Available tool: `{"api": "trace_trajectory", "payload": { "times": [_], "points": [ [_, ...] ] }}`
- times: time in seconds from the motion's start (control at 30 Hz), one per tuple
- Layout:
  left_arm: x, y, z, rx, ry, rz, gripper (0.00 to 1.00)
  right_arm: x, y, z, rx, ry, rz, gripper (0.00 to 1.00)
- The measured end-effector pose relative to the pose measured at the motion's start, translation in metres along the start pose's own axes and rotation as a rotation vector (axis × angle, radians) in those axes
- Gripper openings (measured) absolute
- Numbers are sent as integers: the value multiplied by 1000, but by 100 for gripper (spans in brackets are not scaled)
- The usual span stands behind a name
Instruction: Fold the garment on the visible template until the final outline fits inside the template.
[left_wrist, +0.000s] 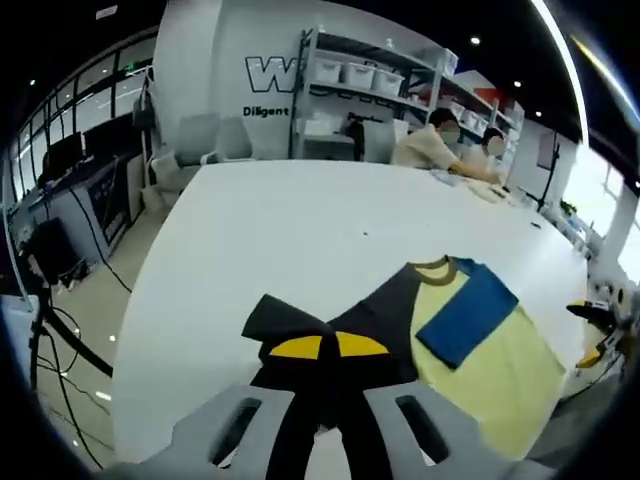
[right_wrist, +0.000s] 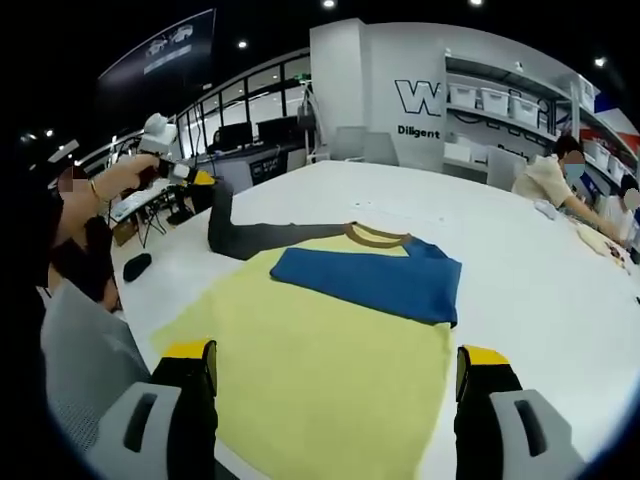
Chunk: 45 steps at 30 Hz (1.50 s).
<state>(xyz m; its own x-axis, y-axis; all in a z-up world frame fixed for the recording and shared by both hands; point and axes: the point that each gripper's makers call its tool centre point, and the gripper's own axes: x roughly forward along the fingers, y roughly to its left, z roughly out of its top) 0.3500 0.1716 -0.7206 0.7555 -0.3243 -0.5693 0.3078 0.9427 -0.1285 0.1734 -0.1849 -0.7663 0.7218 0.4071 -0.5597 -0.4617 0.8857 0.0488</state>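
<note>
Folding garment (right_wrist: 330, 370): soft, limp, light. Dark sleeve (left_wrist: 310, 395) clamped by left gripper (left_wrist: 325, 425). Right gripper (right_wrist: 335, 385) jaws apart; hem to be gripped at 6 o'clock.

The left claw (left_wrist: 330, 425) is showing two pale grey prongs with slots. The right claw (right_wrist: 335, 385) is wearing yellow-and-black tips.

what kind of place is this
Probably a workshop or lab within an open office: a long white table carrying a yellow, blue and dark grey shirt, metal shelving with white storage bins, and people seated working at the table's far end.
</note>
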Motion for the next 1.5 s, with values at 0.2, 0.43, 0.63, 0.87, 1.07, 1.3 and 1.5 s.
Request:
{"api": "trace_trajectory", "payload": {
  "times": [0.2, 0.43, 0.63, 0.87, 1.07, 1.3, 1.5],
  "points": [
    [11, -31, 23, 20, -24, -67, 3, 0, 0, -1, 0, 4, 2, 99],
    [22, -74, 47, 43, -58, -150, 3, 0, -2, 0, -2, 6, 1, 99],
    [32, -113, 63, 64, -78, -221, 3, -1, -4, -1, 4, 6, -5, 99],
    [41, -161, 80, 103, -105, -287, 3, -1, -3, -3, 3, 15, -2, 99],
    [51, -203, 73, 119, -93, -352, 3, -1, -6, -4, 6, 17, -6, 99],
    [71, -259, 45, 184, -63, -412, 3, 1, -8, -8, 12, 27, -8, 99],
    [92, -289, 14, 235, -22, -449, 3, 0, -18, -10, 43, 21, -12, 99]
  ]
}}
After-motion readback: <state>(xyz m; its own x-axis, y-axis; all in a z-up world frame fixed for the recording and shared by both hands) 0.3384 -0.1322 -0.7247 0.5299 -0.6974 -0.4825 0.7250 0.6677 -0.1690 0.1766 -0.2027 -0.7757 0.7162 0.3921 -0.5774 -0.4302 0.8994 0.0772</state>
